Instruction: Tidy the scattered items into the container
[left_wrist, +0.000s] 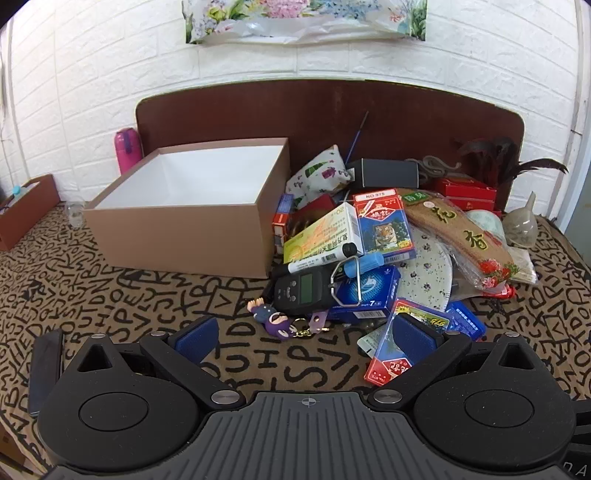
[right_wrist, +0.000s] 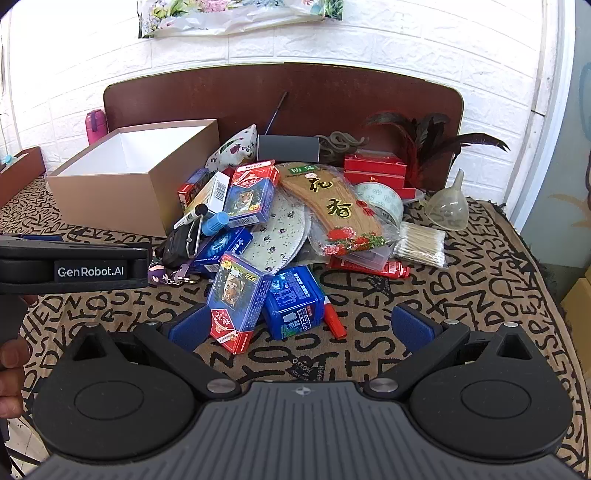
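1. while both tools hang wide open and empty over the patterned cloth, the pile lies ahead of them and the box (left_wrist: 192, 206) stands at the pile's left edge, open-topped and showing nothing inside.
2. right tool (right_wrist: 301, 326): jaws spread as far as they go, nothing between the pads; a card pack (right_wrist: 236, 295) sits just ahead of its left finger, near enough to touch or nearly so, its long axis running away from the tool and leaning a little to the right.
3. beside that pack, toward the middle of the gap, lies a blue tin (right_wrist: 293, 301), and next to it a red marker (right_wrist: 334, 321).
4. left tool (left_wrist: 304, 334): equally wide, holding nothing; bare cloth lies between its fingers, and a keychain figure (left_wrist: 271, 317) is just beyond them.
5. judgement: the right tool is nearer the front pack, while the left is nearer the box, so a pick by the right means a carry leftward across the pile.
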